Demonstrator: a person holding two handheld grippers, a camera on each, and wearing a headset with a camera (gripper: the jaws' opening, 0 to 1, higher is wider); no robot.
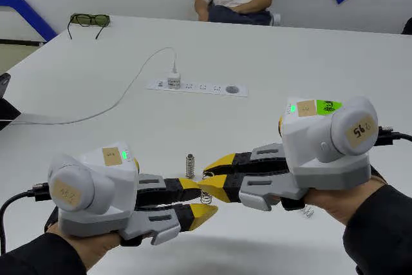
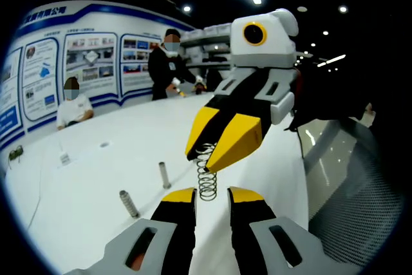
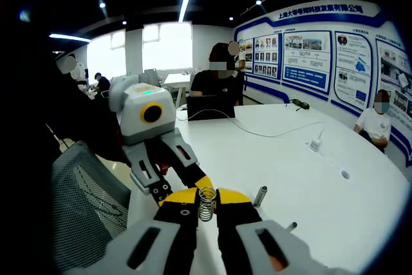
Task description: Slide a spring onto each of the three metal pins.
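Right gripper pinching spring by its upper coils, lower centre of frame, apart from pins. Left gripper spread, tips flanking spring's lower end, no clear contact. Progress as judged: one pin sprung, held spring pending, third pin unplaced. Left gripper view adds bare pin, centre-left; head view cannot resolve it.

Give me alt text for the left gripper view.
The right tool pinches the top of a spring that hangs between the tips of the open left tool. Behind, on the white table, stand a bare pin and a pin wearing a spring.
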